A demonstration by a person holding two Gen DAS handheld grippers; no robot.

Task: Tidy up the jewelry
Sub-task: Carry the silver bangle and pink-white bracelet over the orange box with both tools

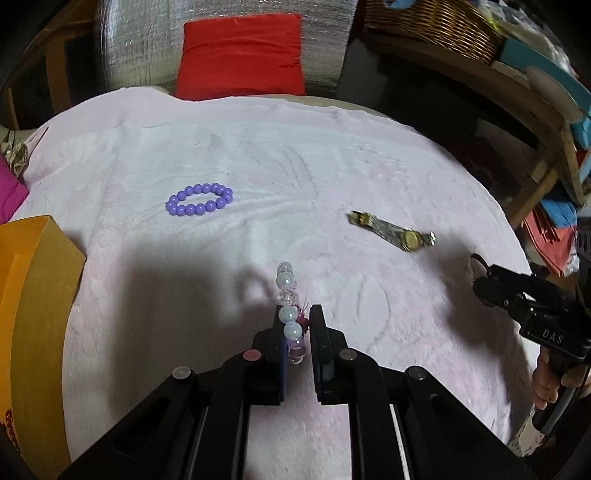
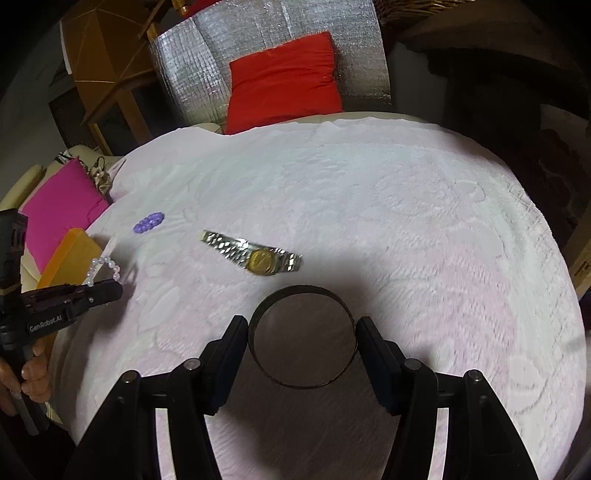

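My left gripper [image 1: 297, 314] is shut on a pearl bead bracelet [image 1: 287, 312] and holds it upright above the pink cloth; it also shows in the right wrist view [image 2: 105, 267]. My right gripper [image 2: 302, 325] is shut on a dark metal bangle [image 2: 303, 295], gripped across its width above the cloth; its tip with the bangle shows in the left wrist view [image 1: 480, 266]. A purple bead bracelet [image 1: 199, 199] lies on the cloth at centre left. A gold and silver wristwatch [image 1: 393, 230] lies to the right of it, also in the right wrist view [image 2: 255, 253].
A pink textured cloth [image 1: 295, 147] covers the round table. An orange box [image 1: 33, 295] stands at the left edge. A red cushion [image 1: 240, 55] and silver foil sheet sit behind. A magenta cushion [image 2: 59, 206] is at left, a wicker basket [image 1: 432, 22] and shelf at right.
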